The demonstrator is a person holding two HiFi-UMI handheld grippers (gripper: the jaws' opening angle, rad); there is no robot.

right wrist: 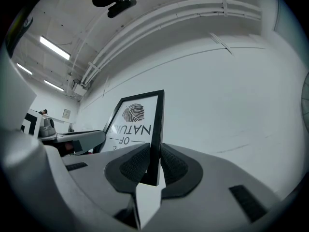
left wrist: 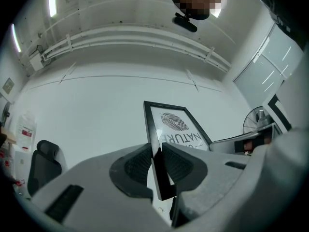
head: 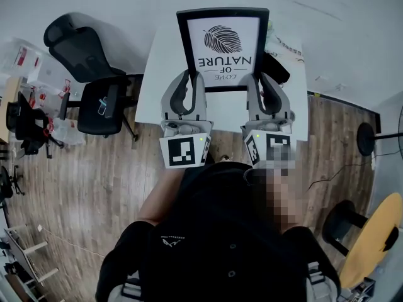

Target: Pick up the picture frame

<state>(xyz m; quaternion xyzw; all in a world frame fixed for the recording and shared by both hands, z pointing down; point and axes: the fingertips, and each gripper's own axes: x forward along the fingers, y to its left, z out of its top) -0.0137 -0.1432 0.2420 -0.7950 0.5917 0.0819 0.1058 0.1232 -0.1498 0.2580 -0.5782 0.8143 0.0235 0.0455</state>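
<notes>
The black picture frame holds a white print with a dark leaf and lettering, and it is lifted above the white table. My left gripper is shut on the frame's left side bar. On the other side bar my right gripper is shut. In both gripper views the black ribbed pads press the bar from both sides. The frame stands upright against a pale wall in the left gripper view, and likewise the frame in the right gripper view.
A black office chair stands left of the table on the wooden floor. Papers lie at the table's right edge. A fan stand and a yellow round table are at the right. Clutter and a dark chair fill the far left.
</notes>
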